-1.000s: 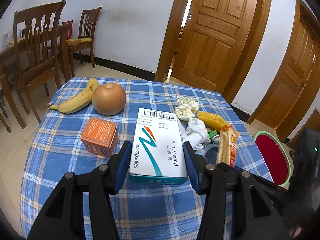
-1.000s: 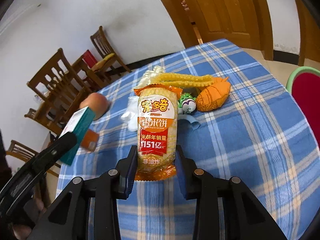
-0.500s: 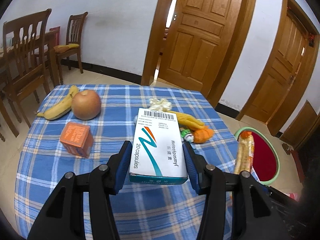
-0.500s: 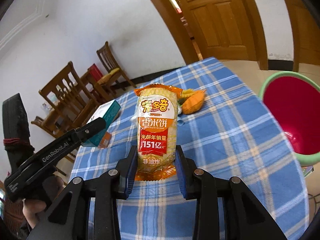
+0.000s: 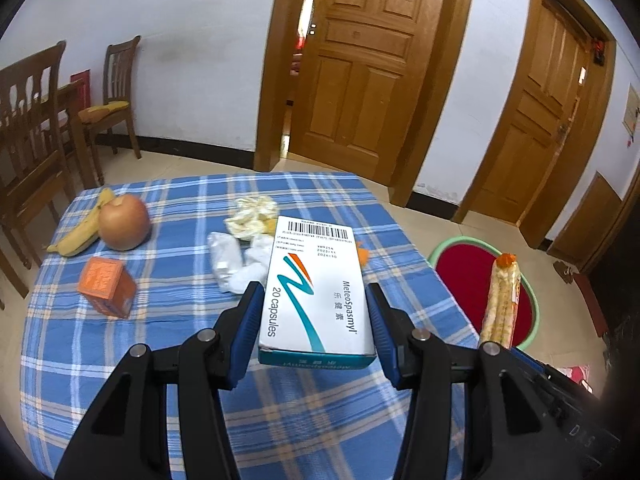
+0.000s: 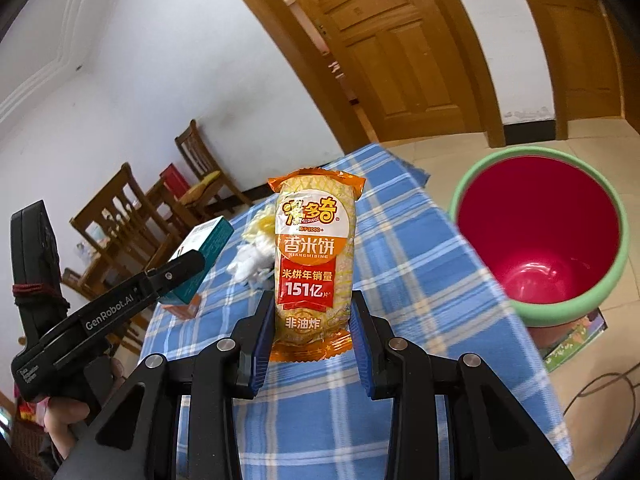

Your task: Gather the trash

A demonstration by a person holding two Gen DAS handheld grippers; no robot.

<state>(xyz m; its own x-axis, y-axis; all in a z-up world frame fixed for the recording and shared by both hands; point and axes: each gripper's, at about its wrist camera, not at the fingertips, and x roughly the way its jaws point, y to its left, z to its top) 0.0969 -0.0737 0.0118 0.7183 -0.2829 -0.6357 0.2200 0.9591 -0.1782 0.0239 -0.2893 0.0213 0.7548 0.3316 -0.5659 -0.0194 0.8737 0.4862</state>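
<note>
Left gripper [image 5: 316,320] is up off the surface, pitched forward and down, blue pads pressed flat against both long sides of the capsule box [image 5: 316,292], which sticks out toward twelve o'clock. Right gripper [image 6: 312,320] has its jaws clamped on the lower half of the rice-cracker packet [image 6: 314,256], packet standing upright between the fingers. From the right wrist view the left gripper shows at nine o'clock, black body angled up to the right, and the person's hand [image 6: 66,420] is wrapped around its handle down at eight o'clock.
</note>
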